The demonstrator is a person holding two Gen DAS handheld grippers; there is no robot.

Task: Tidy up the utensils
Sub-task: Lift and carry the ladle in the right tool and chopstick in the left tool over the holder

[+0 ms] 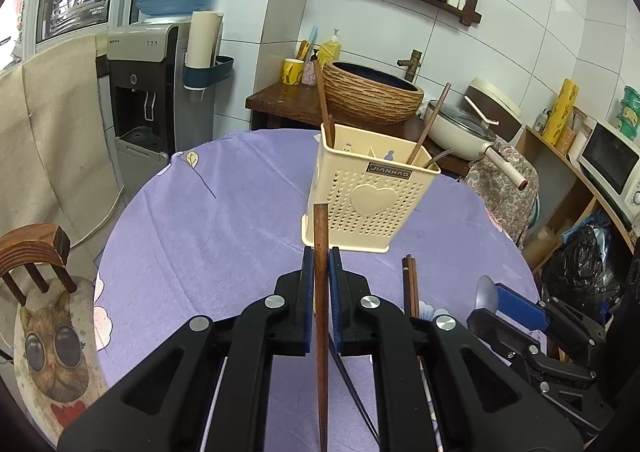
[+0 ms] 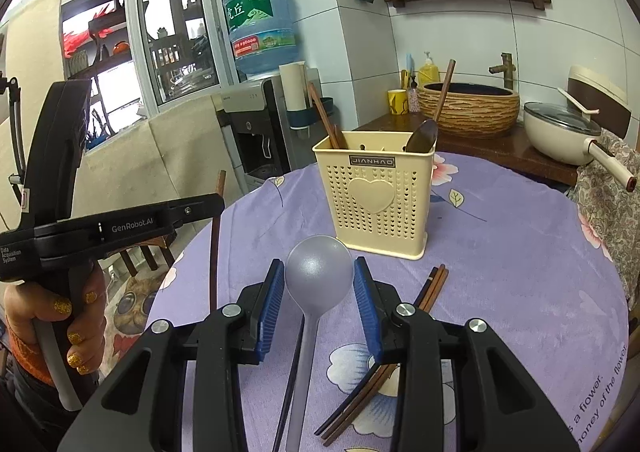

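Observation:
A cream perforated utensil holder (image 1: 370, 196) (image 2: 378, 198) stands upright on the purple tablecloth, with wooden utensils in it. My left gripper (image 1: 321, 258) is shut on a brown wooden chopstick (image 1: 321, 292), held just in front of the holder; the chopstick also shows in the right wrist view (image 2: 216, 240). My right gripper (image 2: 320, 272) is open around the bowl of a grey spoon (image 2: 318, 276) that lies on the cloth; the pads do not touch it. Several brown chopsticks (image 2: 430, 290) (image 1: 411, 286) and a black one (image 2: 294, 368) lie on the table beside it.
The round table (image 2: 520, 252) has its edge at left and right. A chair with a cat cushion (image 1: 48, 336) stands at the left. A water dispenser (image 1: 148, 92), a counter with a basin (image 1: 372, 96) and a white pan (image 1: 464, 128) stand behind the table.

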